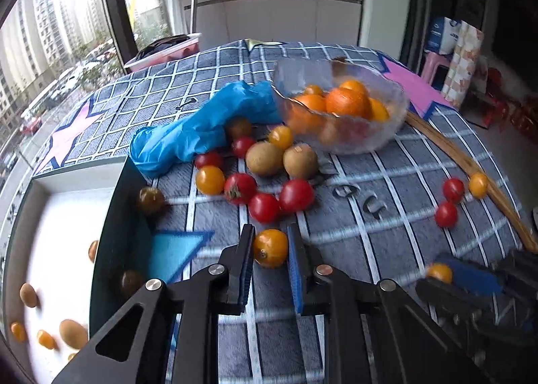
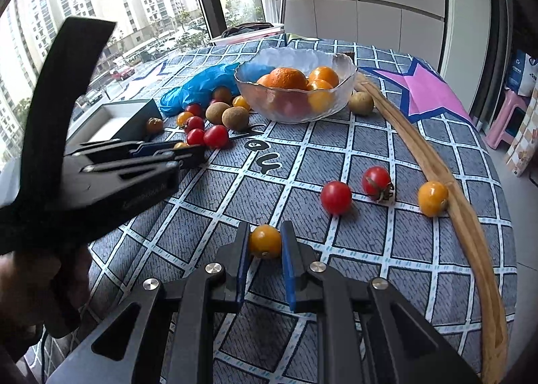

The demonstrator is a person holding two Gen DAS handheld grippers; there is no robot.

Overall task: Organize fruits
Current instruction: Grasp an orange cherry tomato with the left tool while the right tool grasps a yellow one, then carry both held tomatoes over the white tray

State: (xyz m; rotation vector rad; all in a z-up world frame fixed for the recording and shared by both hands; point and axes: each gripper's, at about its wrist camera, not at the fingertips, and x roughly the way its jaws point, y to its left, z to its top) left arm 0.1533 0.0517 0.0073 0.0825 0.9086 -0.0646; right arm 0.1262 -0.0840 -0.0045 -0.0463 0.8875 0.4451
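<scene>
My left gripper (image 1: 270, 246) is shut on a yellow cherry tomato (image 1: 270, 248) just above the checked cloth, right of the white-lined box (image 1: 67, 216). My right gripper (image 2: 265, 242) is shut on another yellow cherry tomato (image 2: 265, 242); it shows in the left wrist view (image 1: 438, 272) too. Red and yellow cherry tomatoes (image 1: 265, 206) and two brown kiwis (image 1: 264, 158) lie in a heap ahead of the left gripper. The glass bowl (image 2: 296, 108) holds oranges (image 2: 288, 78). The box holds several small fruits (image 1: 72, 333).
A crumpled blue bag (image 1: 201, 128) lies beside the heap. Two red tomatoes (image 2: 335, 197) and a yellow one (image 2: 432, 198) lie by a curved wooden strip (image 2: 470, 216) at the right. A dark tomato (image 1: 150, 199) rests against the box wall.
</scene>
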